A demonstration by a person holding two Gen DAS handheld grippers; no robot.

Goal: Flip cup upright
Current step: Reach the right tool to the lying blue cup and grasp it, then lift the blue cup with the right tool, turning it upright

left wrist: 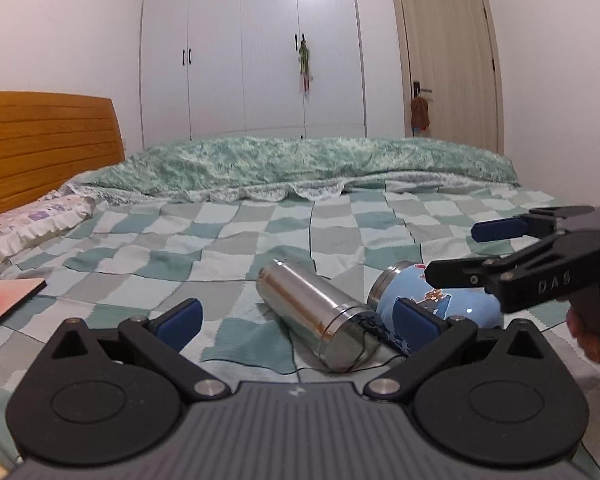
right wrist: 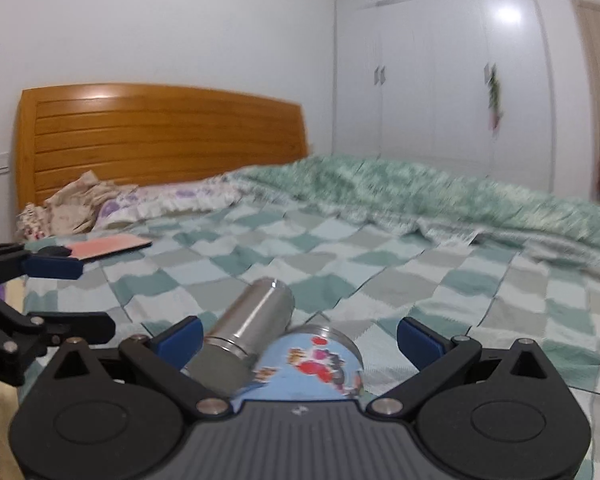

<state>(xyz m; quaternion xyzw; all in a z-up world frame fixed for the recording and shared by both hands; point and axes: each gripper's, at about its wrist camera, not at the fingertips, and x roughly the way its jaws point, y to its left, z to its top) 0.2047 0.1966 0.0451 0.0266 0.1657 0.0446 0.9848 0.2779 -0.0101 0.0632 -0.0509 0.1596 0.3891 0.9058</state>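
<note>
Bedroom scene: on a checkered green bedsheet [left wrist: 228,240] lie a steel flask [left wrist: 316,316] and a blue cartoon-printed cup [left wrist: 436,300], both on their sides, touching. Left gripper [left wrist: 296,320] and right gripper [right wrist: 300,334] both gape wide, empty. Glossy, rigid, likely slippery, the cup probably grips best across its rounded middle.

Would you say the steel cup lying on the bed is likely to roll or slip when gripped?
The steel cup lies on its side, so a nudge may roll it. Its polished wall looks slippery. The soft checked bedspread probably damps rolling.
</note>
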